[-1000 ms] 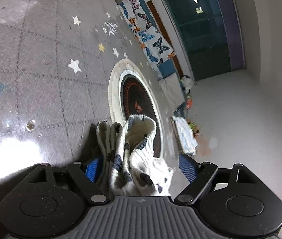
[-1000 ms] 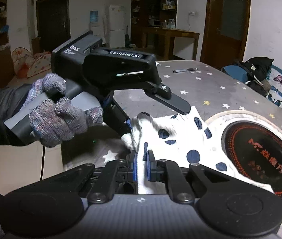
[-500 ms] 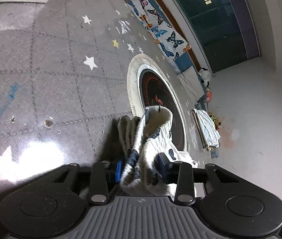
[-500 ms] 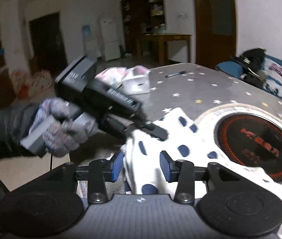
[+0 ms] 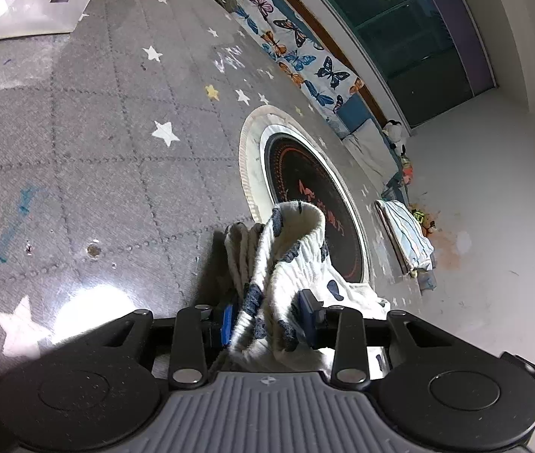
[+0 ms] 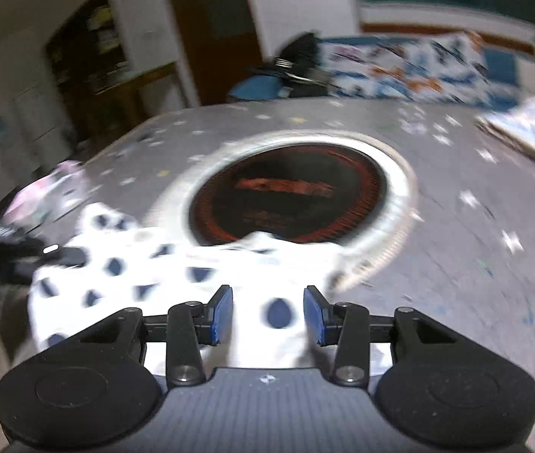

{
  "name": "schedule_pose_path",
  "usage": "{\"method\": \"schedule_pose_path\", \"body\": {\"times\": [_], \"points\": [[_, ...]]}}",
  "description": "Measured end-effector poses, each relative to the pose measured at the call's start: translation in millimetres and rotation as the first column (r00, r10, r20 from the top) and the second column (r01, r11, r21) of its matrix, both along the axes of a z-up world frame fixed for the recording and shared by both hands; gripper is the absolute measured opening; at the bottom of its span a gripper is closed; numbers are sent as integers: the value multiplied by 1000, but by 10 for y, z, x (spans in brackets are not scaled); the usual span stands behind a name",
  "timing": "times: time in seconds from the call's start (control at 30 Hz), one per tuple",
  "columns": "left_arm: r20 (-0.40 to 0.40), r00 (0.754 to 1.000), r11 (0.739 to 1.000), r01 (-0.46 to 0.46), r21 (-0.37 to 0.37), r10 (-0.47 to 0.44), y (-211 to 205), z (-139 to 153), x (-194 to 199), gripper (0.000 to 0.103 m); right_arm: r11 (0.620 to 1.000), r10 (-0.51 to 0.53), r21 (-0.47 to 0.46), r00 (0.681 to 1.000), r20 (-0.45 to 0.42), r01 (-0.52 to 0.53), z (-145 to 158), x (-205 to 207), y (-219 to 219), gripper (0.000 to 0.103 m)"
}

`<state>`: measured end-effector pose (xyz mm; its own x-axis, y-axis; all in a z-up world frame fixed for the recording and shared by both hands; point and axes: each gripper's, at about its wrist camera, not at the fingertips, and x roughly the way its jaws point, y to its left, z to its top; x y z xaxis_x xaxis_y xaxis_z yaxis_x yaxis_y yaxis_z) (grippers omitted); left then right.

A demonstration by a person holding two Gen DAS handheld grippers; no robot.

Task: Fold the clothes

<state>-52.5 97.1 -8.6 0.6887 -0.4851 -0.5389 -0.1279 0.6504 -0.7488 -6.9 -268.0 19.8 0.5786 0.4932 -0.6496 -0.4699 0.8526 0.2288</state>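
Note:
A white garment with dark blue spots [image 5: 290,249] lies bunched on the grey star-patterned table [image 5: 116,120], next to a round black cooktop [image 5: 305,196]. My left gripper [image 5: 267,319] is shut on a thick fold of it, and the cloth stands up in a loop ahead of the blue pads. In the blurred right wrist view the garment [image 6: 177,264] spreads flat under my right gripper [image 6: 267,313]. That gripper is open, its pads wide apart and pinching nothing. The left gripper [image 6: 7,243] shows dark at the left edge, at the cloth's corner.
The cooktop [image 6: 290,196] is set into the table's middle. A white bag [image 5: 37,3] stands at the far side. A folded striped cloth [image 5: 407,234] lies near the table's edge beyond the cooktop. A pinkish cloth [image 6: 48,192] sits far left. A butterfly-print sofa [image 5: 297,56] lies beyond.
My left gripper went from open to shut on the garment's fold. My right gripper let go of the cloth, opened wider and swung right toward the cooktop, blurring its view.

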Motion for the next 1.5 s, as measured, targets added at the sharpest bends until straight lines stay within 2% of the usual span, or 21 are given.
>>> {"method": "schedule_pose_path", "body": {"times": [0.23, 0.3, 0.37, 0.47, 0.77, 1.0, 1.13, 1.4, 1.5], "points": [[9, 1000, 999, -4, 32, 4, -18, 29, 11, 37, 992, -47, 112, 998, -50, 52, -188, 172, -170, 41], [12, 1000, 999, -6, 43, 5, -23, 41, 16, 37, 990, -53, 126, 997, -49, 59, -205, 163, -187, 33], [15, 1000, 999, -7, 52, 7, -31, 54, 21, 36, 987, -66, 145, 997, -49, 72, -218, 150, -220, 18], [25, 1000, 998, -4, 65, 2, -65, 106, 43, 35, 977, -101, 182, 994, -48, 108, -200, 82, -279, 8], [68, 994, 991, 79, 103, -87, -456, 324, 307, 33, 947, -231, 231, 973, 14, 222, -43, -83, -652, 4], [67, 972, 970, 219, 107, -227, -1183, 340, 716, 33, 916, -366, 204, 928, 71, 345, 121, -153, -1263, 4], [58, 950, 947, 299, 116, -307, -1681, 307, 960, 32, 898, -431, 146, 896, 105, 415, 194, -88, -1692, 4], [62, 920, 918, 376, 123, -386, -2505, 317, 1458, 32, 863, -504, 53, 850, 151, 503, 265, 346, -2324, 4], [48, 921, 914, 377, 149, -387, -2690, 264, 1594, 33, 852, -522, 35, 841, 140, 523, 228, 550, -2469, 5]]}}
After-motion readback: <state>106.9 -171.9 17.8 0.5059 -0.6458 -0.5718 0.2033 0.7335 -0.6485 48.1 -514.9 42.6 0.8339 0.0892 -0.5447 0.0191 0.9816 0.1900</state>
